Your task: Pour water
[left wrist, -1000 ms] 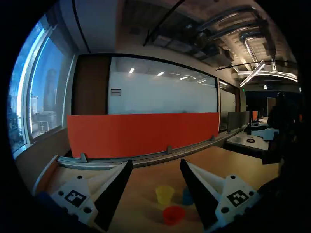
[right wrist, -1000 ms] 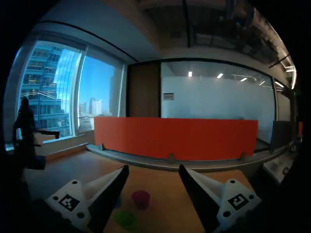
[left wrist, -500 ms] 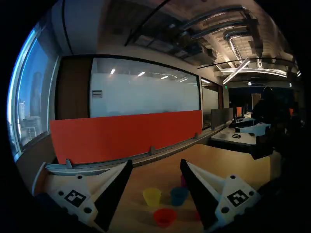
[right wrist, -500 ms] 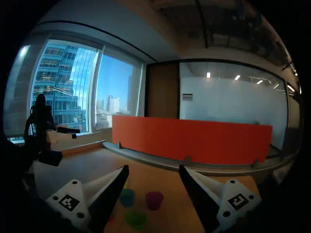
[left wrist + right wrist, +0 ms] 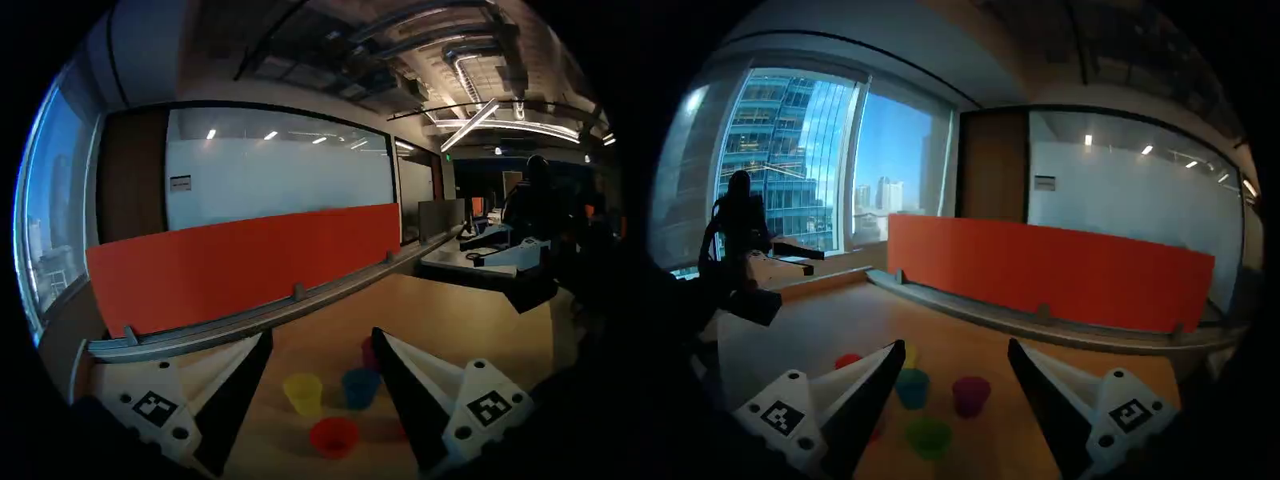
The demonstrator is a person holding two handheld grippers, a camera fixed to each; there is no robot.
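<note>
The left gripper [image 5: 320, 336] hangs over the wooden table [image 5: 448, 308] with its 2 fingers spread wide and empty. Between them stand 3 small plastic cups, upright and close together: a yellow cup [image 5: 302, 394], a blue cup [image 5: 360, 387] and a red cup [image 5: 334, 437]. The right gripper [image 5: 954, 346] is likewise spread and empty above a magenta cup [image 5: 970, 396] and a green cup [image 5: 929, 438].

Wooden table [image 5: 456, 308] with a cluster of 5 coloured cups [image 5: 970, 395]
</note>
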